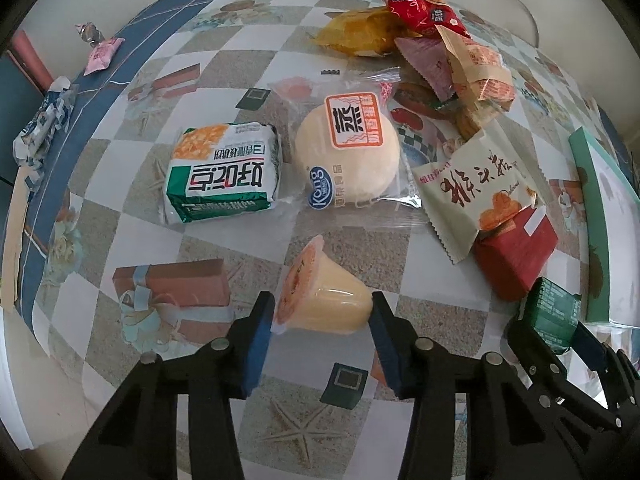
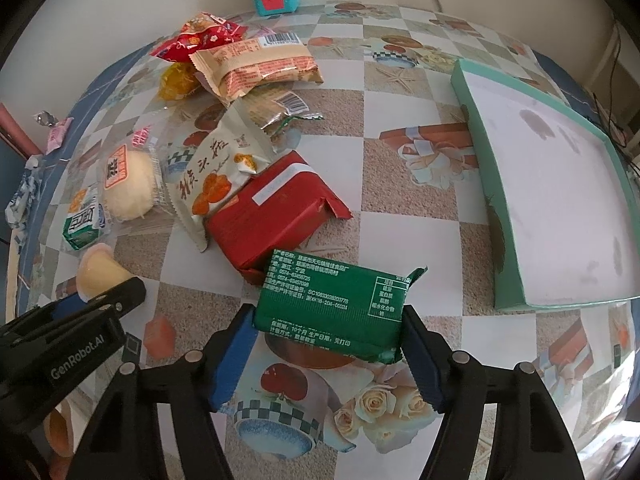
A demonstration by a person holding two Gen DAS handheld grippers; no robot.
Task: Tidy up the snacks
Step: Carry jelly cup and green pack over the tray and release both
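1. I am holding my left gripper (image 1: 322, 326) pointed steeply down over the table (image 1: 248, 64), with a jelly cup (image 1: 320, 300) lying on its side between the blue pads.
2. The right pad is touching the cup's base; the left pad is sitting at its foil lid, though I cannot tell for sure whether that side is pressing on it.
3. I am holding my right gripper (image 2: 326, 338) just beside the left one, and its two pads are clamping the short ends of a green packet (image 2: 332, 304) that is lying flat on the table.
4. The green packet's far corner is touching a red packet (image 2: 276, 216), which is lying just behind it.
5. A cream sachet with orange print (image 2: 212, 180) is overlapping the red packet's far left edge.
6. Beyond the jelly cup, a round bun in clear wrap (image 1: 347, 156) and a green-and-white cracker pack (image 1: 222, 172) are sitting side by side.
7. Further back, a heap of red, yellow and tan wrappers (image 1: 416, 36) is piling up near the table's far edge.
8. A shallow teal box lid (image 2: 560, 208) is lying open side up on the right, well apart from the heap.
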